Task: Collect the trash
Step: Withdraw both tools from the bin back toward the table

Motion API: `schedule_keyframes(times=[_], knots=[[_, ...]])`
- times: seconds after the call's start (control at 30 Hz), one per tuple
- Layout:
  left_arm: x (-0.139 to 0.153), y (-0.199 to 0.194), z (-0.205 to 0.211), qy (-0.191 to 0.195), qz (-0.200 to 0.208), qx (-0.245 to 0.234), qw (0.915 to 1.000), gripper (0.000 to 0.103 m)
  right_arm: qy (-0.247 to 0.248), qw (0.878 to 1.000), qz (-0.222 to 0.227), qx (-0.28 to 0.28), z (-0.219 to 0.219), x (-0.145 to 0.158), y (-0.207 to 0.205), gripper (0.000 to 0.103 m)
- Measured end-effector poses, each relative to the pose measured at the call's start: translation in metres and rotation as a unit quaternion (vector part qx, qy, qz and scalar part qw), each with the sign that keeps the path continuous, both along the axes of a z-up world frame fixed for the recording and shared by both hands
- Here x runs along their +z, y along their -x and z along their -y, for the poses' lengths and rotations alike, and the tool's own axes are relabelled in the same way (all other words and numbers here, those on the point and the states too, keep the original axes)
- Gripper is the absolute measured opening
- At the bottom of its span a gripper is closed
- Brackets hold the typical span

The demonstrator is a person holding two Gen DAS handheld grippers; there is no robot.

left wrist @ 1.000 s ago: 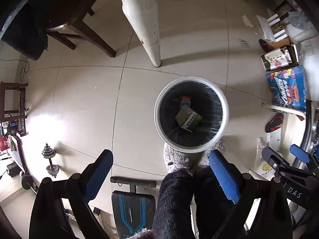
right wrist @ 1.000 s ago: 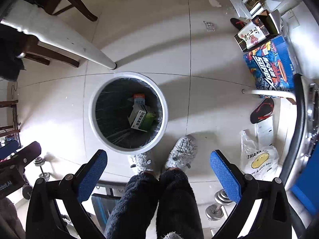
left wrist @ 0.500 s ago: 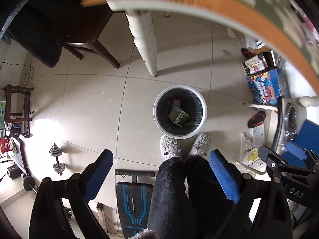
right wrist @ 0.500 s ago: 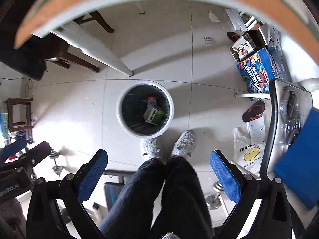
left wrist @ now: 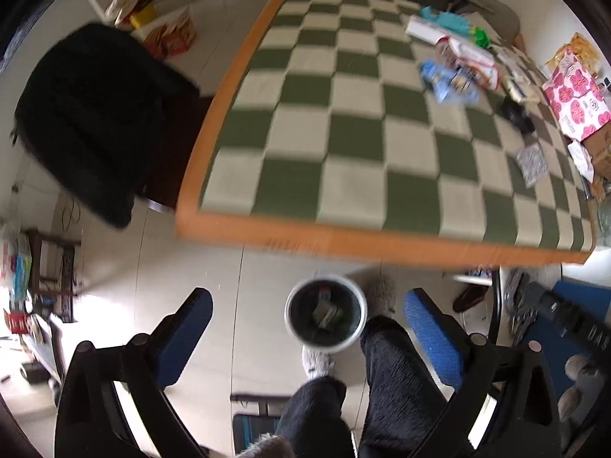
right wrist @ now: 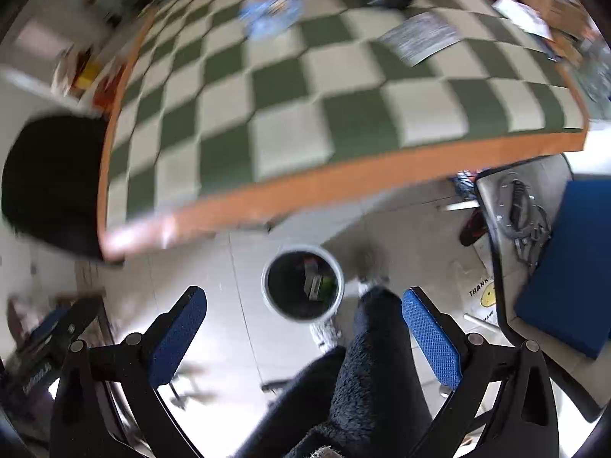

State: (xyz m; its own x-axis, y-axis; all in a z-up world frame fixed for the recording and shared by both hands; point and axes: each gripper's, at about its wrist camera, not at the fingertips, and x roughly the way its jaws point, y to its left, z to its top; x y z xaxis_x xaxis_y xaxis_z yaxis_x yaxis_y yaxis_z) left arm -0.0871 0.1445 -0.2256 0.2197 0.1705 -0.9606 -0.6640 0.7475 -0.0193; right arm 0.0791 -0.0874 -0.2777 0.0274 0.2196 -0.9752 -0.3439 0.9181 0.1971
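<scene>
A round white trash bin (left wrist: 325, 315) (right wrist: 303, 283) with a dark liner stands on the floor below the table edge; a green carton and other scraps lie inside. On the green-and-white checked table (left wrist: 355, 168) (right wrist: 343, 114), wrappers lie at the far right: a blue packet (left wrist: 448, 80) (right wrist: 271, 11), a red-white wrapper (left wrist: 471, 59), a silver sachet (left wrist: 532, 162) (right wrist: 420, 38). My left gripper (left wrist: 309, 328) is open and holds nothing, high above the floor. My right gripper (right wrist: 305, 322) is likewise open with nothing in it. Both views are motion-blurred.
A person's dark fleece legs (left wrist: 385, 378) and grey slippers stand by the bin. A black-draped chair (left wrist: 91, 114) sits left of the table. A pink flowered box (left wrist: 576, 99) is at the table's right. A blue pad (right wrist: 565, 259) lies on a grey stool at right.
Both grippers have risen and tilted up from over the bin; the table top with its wrappers has come into view and the bin looks smaller. Both stay open.
</scene>
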Motion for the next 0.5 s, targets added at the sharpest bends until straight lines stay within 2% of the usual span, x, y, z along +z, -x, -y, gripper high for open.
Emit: schedule_keyframes(times=[0.13, 0.23, 0.37, 0.47, 0.5], knots=[[0.003, -0.071, -0.028, 0.000, 0.002, -0.004, 1.0000, 0.103, 0.008, 0.997, 0.003, -0.074, 0.023, 0.001, -0.089, 0.103], [-0.002, -0.125, -0.051, 0.005, -0.010, 0.012, 0.9999, 0.103, 0.016, 0.993, -0.002, -0.120, 0.042, -0.017, -0.159, 0.103], [-0.013, -0.193, -0.071, 0.022, -0.032, 0.030, 0.9988, 0.103, 0.035, 0.980, -0.027, -0.194, 0.052, -0.060, -0.252, 0.103], [-0.024, -0.235, -0.082, 0.024, -0.059, 0.031, 0.9975, 0.103, 0.054, 0.970, -0.044, -0.232, 0.048, -0.093, -0.300, 0.103], [-0.029, -0.247, -0.085, 0.026, -0.067, 0.032, 0.9969, 0.103, 0.059, 0.968, -0.050, -0.240, 0.045, -0.102, -0.311, 0.100]])
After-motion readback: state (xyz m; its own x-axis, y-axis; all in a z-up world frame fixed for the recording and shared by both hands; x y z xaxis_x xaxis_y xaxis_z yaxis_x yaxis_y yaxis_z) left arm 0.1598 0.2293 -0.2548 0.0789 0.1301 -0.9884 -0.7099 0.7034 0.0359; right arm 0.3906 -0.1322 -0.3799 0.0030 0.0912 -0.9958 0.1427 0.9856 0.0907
